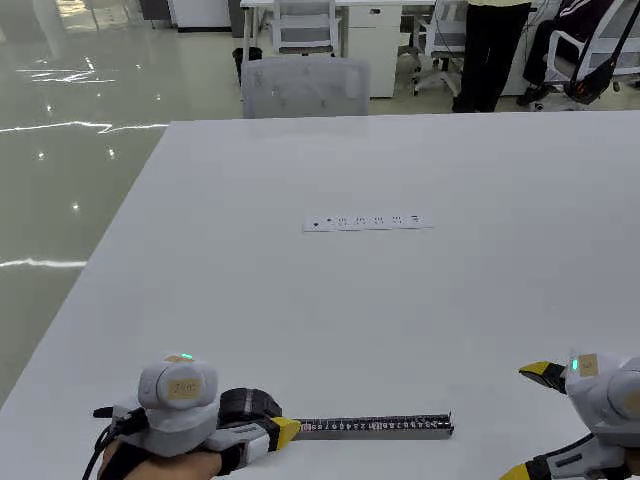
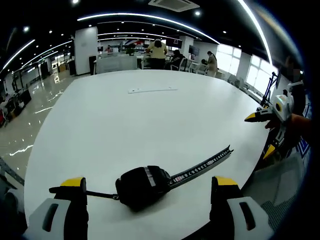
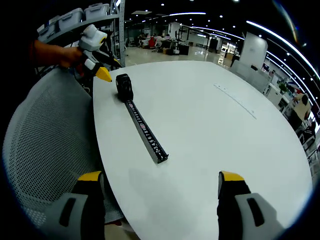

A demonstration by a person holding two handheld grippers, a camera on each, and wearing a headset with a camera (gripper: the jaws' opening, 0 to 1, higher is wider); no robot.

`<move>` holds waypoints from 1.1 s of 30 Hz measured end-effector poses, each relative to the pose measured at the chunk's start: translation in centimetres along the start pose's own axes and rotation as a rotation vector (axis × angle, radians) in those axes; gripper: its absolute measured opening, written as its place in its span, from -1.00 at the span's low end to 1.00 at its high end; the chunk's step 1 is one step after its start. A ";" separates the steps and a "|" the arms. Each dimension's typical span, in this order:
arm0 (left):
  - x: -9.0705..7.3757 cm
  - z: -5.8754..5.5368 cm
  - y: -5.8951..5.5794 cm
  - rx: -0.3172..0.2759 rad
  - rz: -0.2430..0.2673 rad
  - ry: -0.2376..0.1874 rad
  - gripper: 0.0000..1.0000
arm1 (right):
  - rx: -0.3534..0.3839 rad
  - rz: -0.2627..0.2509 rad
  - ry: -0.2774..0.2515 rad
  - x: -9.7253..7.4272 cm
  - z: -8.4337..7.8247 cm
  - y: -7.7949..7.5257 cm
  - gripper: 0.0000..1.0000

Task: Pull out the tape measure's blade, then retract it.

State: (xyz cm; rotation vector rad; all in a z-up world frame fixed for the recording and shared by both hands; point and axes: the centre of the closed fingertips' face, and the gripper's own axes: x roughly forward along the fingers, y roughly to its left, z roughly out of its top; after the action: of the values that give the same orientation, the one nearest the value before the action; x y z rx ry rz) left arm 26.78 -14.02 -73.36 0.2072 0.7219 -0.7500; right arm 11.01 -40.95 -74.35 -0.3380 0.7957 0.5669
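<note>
Left hand-held gripper (image 2: 149,181): Its two jaws are wide apart. The black case sits between them, and neither jaw touches it. If the jaws close crooked, they could push the case away and not grab it.
Tape measure case (image 1: 250,407): It lies at the left on the white table (image 1: 400,320), close to the near edge. Nothing holds it. A bump could slide it off the edge and it would fall.
Blade (image 1: 375,427): It is pulled out and lies flat on the table, running to the right from the case. I cannot tell if a lock keeps it out. If it lets go while the case is loose, I think the blade would zip back fast. The case could then jump or spin.
Blade tip (image 1: 449,424): The little hook rests on the table between the two hand-held grippers and touches neither. It is thin and low, so jaws reaching for it could slip over it or scrape the table.
Right hand-held gripper (image 1: 532,420): Its jaws are wide apart and hold nothing. It sits off to the right of the tip, apart from it. If the blade goes back with no one guiding it, the tip could whip about and slam into the case.
</note>
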 end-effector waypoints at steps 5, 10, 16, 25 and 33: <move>0.5 0.4 0.0 -0.056 0.019 -0.030 1.00 | -0.041 0.032 0.024 0.9 0.2 -0.1 0.91; 0.7 0.5 1.0 -0.035 0.085 -0.072 1.00 | -0.082 0.075 0.047 1.6 0.7 -0.2 0.85; 0.9 0.1 0.4 -0.041 0.064 -0.088 1.00 | -0.151 0.127 0.074 2.5 1.5 -0.2 0.76; 1.6 -0.5 0.6 -0.038 0.077 -0.098 1.00 | -0.258 0.242 0.125 4.4 2.2 0.3 0.56; 1.8 0.1 0.5 -0.023 0.048 -0.132 1.00 | -0.284 0.288 0.164 6.0 2.8 -0.1 0.45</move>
State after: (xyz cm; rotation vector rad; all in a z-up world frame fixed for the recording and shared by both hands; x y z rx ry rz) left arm 28.10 -14.66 -74.53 0.1519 0.5980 -0.7027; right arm 16.03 -37.61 -76.99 -0.5408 0.9308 0.9357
